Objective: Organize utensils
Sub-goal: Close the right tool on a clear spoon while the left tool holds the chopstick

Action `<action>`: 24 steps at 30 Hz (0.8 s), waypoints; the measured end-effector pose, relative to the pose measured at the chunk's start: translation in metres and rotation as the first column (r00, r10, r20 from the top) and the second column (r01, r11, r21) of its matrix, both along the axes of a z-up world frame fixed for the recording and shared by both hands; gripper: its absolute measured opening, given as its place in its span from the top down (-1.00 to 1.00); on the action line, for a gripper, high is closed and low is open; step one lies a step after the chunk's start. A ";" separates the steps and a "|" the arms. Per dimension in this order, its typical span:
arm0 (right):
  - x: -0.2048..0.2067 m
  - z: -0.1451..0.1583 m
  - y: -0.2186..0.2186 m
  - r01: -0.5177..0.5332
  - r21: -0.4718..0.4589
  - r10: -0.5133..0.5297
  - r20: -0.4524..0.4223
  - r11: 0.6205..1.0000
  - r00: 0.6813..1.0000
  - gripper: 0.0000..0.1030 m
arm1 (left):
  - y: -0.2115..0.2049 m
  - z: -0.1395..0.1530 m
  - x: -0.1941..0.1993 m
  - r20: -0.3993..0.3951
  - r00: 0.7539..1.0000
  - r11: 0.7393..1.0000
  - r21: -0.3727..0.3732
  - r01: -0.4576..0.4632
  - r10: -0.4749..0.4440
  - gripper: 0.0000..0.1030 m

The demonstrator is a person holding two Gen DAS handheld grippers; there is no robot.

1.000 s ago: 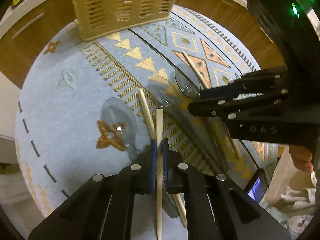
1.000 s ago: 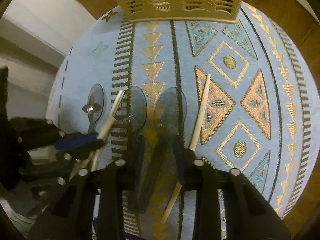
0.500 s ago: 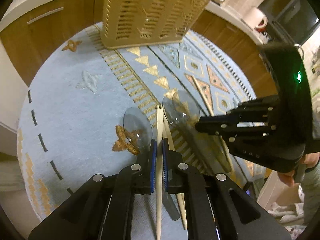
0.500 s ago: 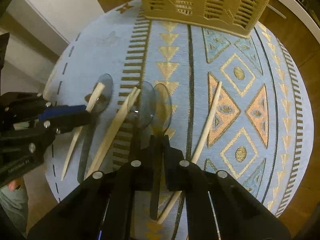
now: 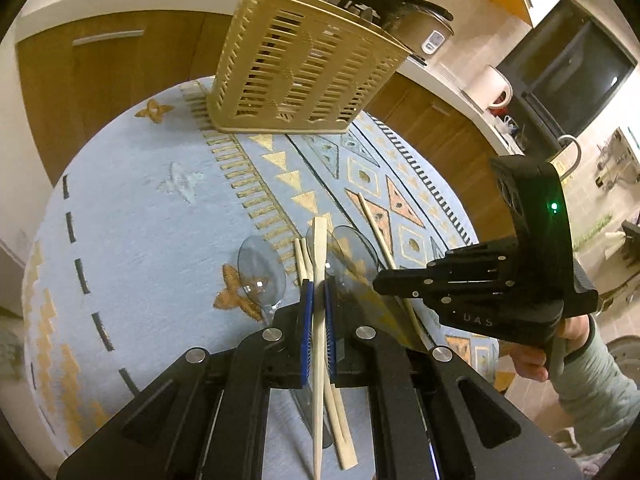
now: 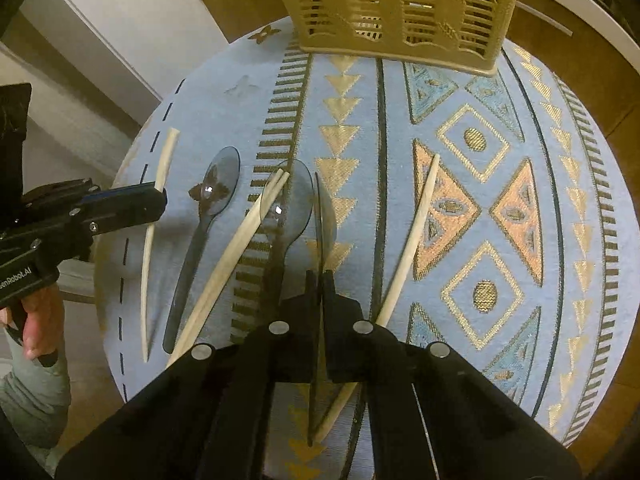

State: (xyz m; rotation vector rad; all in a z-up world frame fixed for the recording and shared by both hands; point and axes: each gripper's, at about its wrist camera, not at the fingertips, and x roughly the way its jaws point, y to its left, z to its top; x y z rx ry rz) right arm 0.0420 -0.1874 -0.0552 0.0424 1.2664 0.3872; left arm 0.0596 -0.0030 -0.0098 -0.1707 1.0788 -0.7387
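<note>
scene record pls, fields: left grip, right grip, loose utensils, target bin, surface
left grip: left gripper shut on one wooden chopstick, lifted
right grip: right gripper jaws just closed, shut on a clear spoon, bowl seen edge-on
loose utensils: two clear spoons, pair of chopsticks, single chopstick, all on the mat
target bin: beige slotted basket, far edge of the mat
surface: round table, blue patterned mat

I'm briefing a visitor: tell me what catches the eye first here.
The left hand-held gripper is shut on a pale wooden chopstick, and the right hand-held gripper on a smoky translucent plastic spoon. Behind them, a beige slotted plastic basket stands at the far edge of the blue patterned tablecloth.
</note>
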 end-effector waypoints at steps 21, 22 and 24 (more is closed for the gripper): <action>0.025 -0.014 0.043 -0.038 -0.139 0.030 -0.053 0.990 0.998 0.95 | 0.007 -0.005 0.008 0.020 1.000 0.999 -0.035 -0.017 0.018 0.92; 0.023 -0.014 0.043 -0.039 -0.137 0.034 -0.043 0.990 0.998 0.96 | 0.006 -0.002 0.007 0.034 0.999 0.999 -0.037 -0.022 0.023 0.92; 0.017 -0.011 0.039 -0.040 -0.123 0.038 -0.023 0.992 0.999 0.97 | 0.005 0.004 0.006 0.062 0.998 0.999 -0.039 -0.029 0.031 0.92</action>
